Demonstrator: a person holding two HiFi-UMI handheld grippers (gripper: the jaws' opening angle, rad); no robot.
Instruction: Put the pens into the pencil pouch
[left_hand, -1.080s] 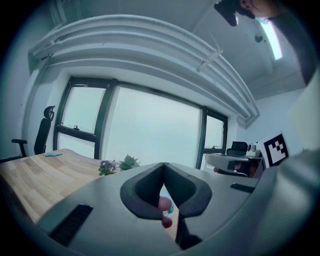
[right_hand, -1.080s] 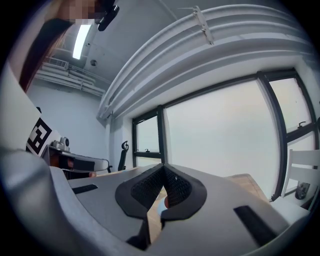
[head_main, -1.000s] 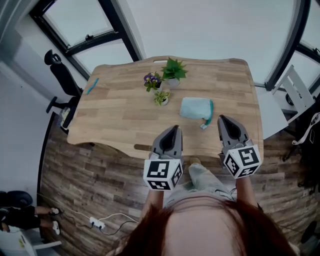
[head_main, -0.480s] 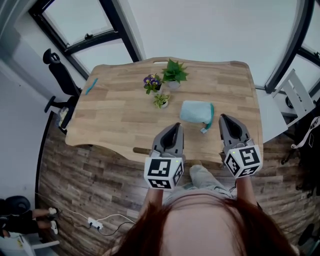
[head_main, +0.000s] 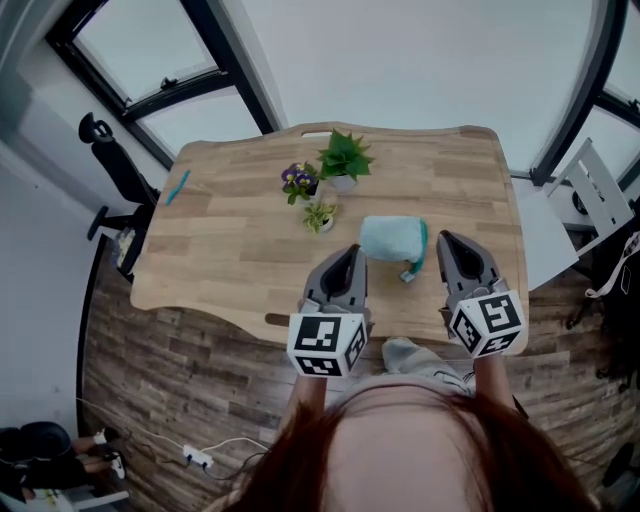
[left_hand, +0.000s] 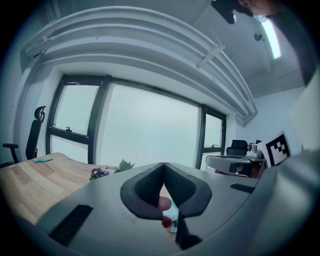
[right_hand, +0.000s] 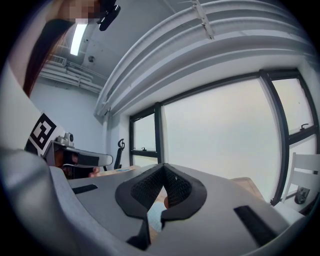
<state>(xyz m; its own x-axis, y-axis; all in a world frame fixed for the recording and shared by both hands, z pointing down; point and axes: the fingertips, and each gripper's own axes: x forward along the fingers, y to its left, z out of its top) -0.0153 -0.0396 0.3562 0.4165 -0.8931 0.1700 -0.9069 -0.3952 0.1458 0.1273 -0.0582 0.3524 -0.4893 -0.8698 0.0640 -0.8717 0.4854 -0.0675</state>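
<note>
On the table (head_main: 250, 250), far left, the pen (head_main: 177, 187) lies slanted, with left hand-held gripper (head_main: 349, 254) and right hand-held gripper (head_main: 447, 241) closed.

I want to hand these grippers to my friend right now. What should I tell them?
Left gripper: jaws shut, empty, over the table's near edge.
Right gripper: jaws shut, empty, just right of the pouch.
Pouch: teal, lying near the table's front, between the gripper tips. I cannot tell if it is open.
Pen: one blue pen, at the table's far left. No others in sight.
Done: nothing that shows.
Left: fetch the pen, open the pouch if needed, put the pen in.
</note>
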